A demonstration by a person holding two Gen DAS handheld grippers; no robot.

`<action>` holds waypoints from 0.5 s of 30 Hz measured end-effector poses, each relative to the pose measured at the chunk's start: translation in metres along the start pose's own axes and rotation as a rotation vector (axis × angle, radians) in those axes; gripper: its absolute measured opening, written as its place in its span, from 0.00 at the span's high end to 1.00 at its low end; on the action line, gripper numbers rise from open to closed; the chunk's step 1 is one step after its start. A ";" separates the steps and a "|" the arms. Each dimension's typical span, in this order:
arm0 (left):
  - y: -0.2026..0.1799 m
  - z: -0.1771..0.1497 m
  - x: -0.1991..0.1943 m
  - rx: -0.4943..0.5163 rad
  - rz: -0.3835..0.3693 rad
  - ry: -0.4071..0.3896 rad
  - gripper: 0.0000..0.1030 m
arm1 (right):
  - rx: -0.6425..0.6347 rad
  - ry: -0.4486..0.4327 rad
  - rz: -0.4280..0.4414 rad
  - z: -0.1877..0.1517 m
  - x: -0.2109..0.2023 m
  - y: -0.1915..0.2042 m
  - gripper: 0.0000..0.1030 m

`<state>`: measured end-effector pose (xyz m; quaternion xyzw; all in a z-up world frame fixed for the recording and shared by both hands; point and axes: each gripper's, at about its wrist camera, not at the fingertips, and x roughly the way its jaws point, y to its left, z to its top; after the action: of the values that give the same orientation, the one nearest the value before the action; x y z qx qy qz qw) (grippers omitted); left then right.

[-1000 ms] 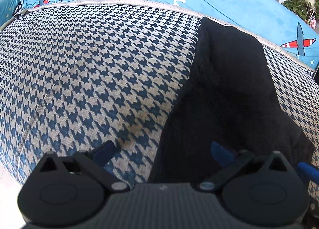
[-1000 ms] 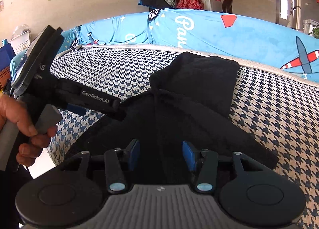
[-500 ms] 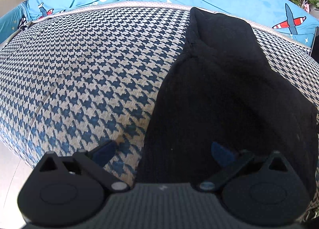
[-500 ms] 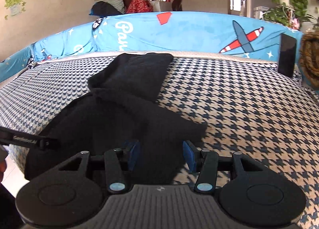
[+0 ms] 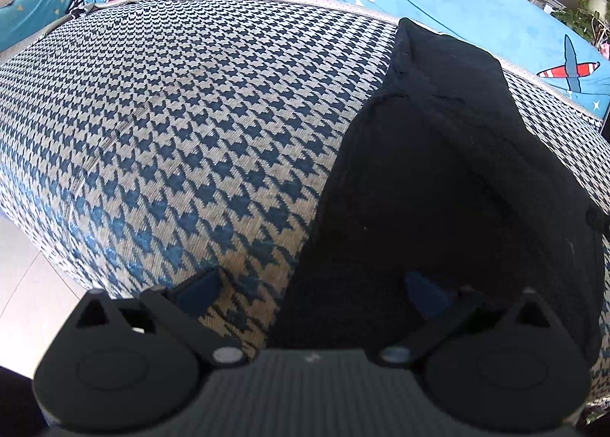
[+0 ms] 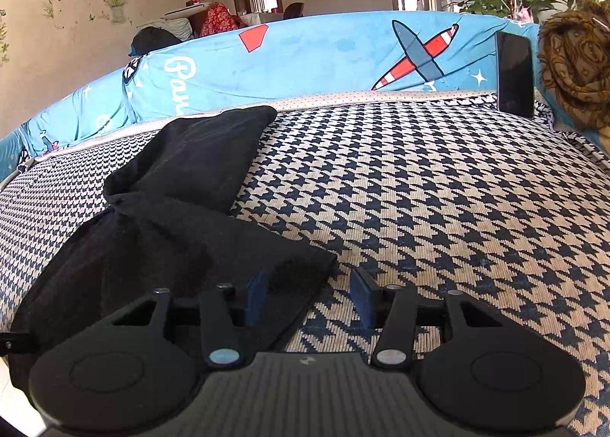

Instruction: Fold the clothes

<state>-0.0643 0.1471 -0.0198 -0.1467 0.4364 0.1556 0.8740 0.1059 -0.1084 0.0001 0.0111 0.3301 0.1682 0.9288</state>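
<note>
A black garment (image 5: 450,170) lies on the houndstooth sofa seat (image 5: 183,113), one long part reaching toward the backrest. My left gripper (image 5: 312,284) is wide open and empty over the garment's near left edge. In the right wrist view the garment (image 6: 183,208) lies at the left, with a folded corner near the fingers. My right gripper (image 6: 309,296) is open and empty at that near right corner, its left finger over the cloth, its right finger over bare seat (image 6: 457,208).
A blue backrest cover with airplane prints (image 6: 343,56) runs behind the seat. A dark phone (image 6: 514,73) leans against it at the right, beside a brown patterned cloth (image 6: 575,63). The sofa's front edge and floor (image 5: 26,292) are at lower left.
My right gripper has swung right, from over the garment's middle to its right corner. My left gripper shifted slightly along the garment's left edge. Both stayed open.
</note>
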 end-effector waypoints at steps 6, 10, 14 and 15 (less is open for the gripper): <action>-0.002 -0.002 -0.001 0.005 0.006 -0.015 0.00 | -0.042 -0.020 -0.012 -0.001 0.009 0.009 0.58; -0.003 -0.005 -0.001 0.004 0.013 -0.029 0.00 | -0.047 -0.020 0.011 -0.001 0.011 0.011 0.77; -0.002 -0.008 -0.002 -0.002 0.011 -0.042 0.00 | -0.045 -0.018 0.034 0.000 0.011 0.013 0.89; -0.002 -0.008 -0.002 -0.003 0.010 -0.044 0.00 | -0.039 -0.018 0.038 0.000 0.010 0.014 0.90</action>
<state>-0.0705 0.1416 -0.0228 -0.1422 0.4176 0.1640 0.8823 0.1092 -0.0922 -0.0039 0.0007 0.3179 0.1923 0.9284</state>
